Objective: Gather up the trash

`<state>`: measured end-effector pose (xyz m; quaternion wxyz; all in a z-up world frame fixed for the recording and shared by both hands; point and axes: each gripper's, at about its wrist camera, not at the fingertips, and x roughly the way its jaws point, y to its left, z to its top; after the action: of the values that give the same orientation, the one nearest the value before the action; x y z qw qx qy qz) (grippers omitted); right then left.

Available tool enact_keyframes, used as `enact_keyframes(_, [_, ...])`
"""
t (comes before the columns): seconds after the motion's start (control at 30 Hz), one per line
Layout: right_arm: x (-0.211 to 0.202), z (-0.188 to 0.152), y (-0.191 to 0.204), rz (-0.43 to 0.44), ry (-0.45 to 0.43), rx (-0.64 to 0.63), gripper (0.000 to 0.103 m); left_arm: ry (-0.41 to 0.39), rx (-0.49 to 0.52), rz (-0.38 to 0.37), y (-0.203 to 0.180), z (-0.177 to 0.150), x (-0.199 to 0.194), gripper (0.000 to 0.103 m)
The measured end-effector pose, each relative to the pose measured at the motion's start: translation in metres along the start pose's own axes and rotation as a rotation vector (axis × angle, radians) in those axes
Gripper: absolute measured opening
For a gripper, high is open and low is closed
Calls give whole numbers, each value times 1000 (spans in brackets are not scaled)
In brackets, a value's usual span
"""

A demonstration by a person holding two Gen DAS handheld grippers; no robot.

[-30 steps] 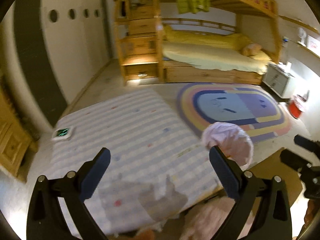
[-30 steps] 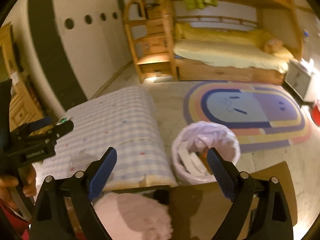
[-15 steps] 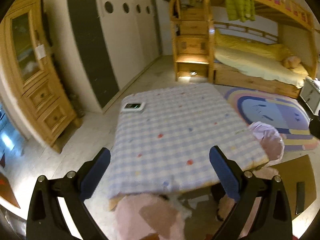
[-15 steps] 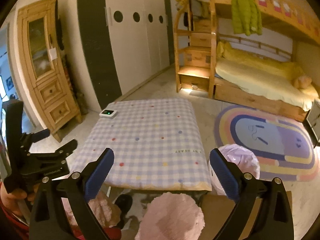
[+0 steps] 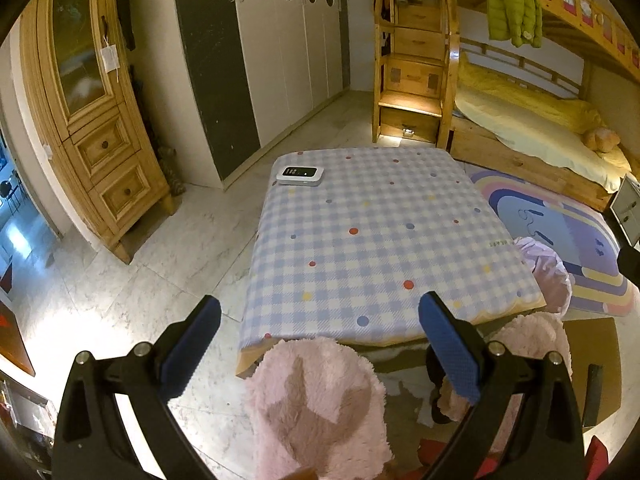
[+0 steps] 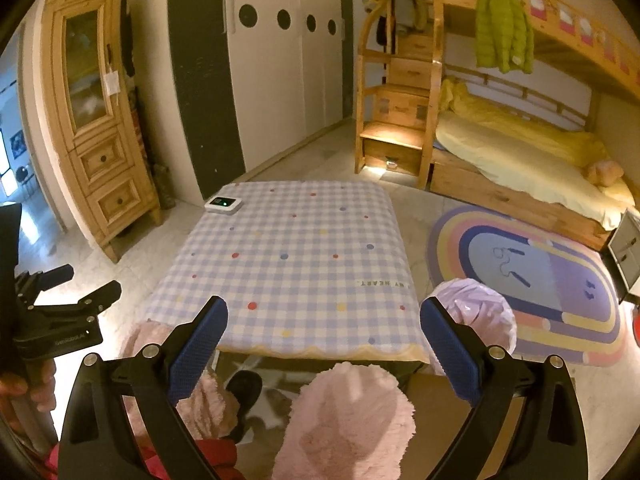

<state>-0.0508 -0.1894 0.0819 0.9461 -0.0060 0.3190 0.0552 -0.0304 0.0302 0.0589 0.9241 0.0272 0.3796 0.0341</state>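
- Both claws, left claw [image 5: 320,340] and right claw [image 6: 324,340], gape wide and hold nothing, raised above the near edge of the counter [image 6: 296,264], likely to survey it.
- No trash shows on the checked cloth; only a small white device [image 6: 224,203] sits at its far left corner.
- The lilac-lined trash bin [image 6: 476,320] stands on the floor just right of the counter; its contents are hidden.

White device [image 5: 299,175] on checked tablecloth [image 5: 380,248]; rainbow rug [image 6: 536,280] beside bunk bed [image 6: 520,152].

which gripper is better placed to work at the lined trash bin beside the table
Right, probably. In the right wrist view the pink-lined trash bin sits just past the right gripper. In the left view it lies off to the right of the left gripper. Both are open and empty.
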Motion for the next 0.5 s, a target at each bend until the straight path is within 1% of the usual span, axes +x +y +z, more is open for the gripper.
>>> enact_keyframes(0.5, [-1,1,0,-6,3,11,96,-12,17,7,-7,4,-3,96])
